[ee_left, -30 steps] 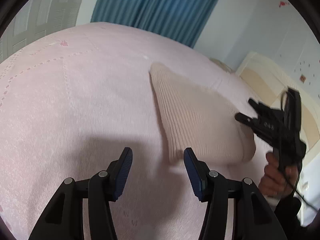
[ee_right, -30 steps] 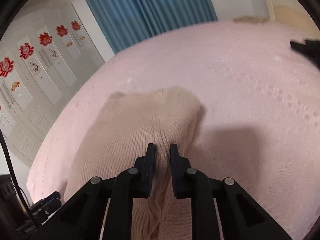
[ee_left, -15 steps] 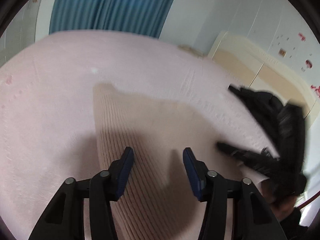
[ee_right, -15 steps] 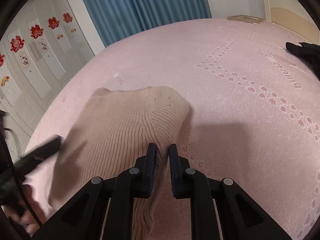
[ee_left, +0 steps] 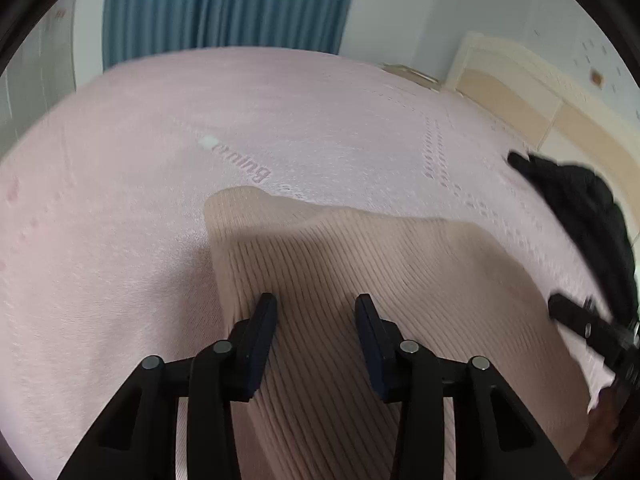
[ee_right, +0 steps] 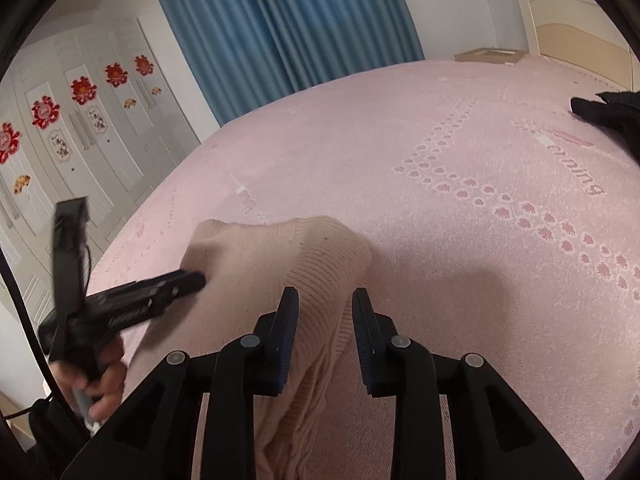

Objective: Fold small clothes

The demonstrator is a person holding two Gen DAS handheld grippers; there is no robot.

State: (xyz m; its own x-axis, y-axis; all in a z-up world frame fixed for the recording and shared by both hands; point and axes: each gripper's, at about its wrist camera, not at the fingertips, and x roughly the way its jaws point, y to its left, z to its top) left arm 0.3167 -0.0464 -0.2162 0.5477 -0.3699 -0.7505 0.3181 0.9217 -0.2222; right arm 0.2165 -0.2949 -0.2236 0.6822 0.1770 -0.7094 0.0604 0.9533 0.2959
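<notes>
My right gripper (ee_right: 325,308) has just been spreading, the beige sweater (ee_right: 280,264) loose between its jaws; my left gripper (ee_left: 316,316), narrowing yet unclamped, hovers over sweater at twelve o'clock.

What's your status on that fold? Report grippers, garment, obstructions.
Left gripper open, jaws closing, over the beige ribbed knit garment. Right gripper open, jaws just released, garment's folded edge between them. Black clothing lies apart on the pink bedspread.

A pink patterned bedspread (ee_right: 460,184) covers the bed. Behind it hang blue curtains (ee_right: 280,20). White wardrobe doors (ee_right: 80,128) carry red paper decorations (ee_right: 83,89).
</notes>
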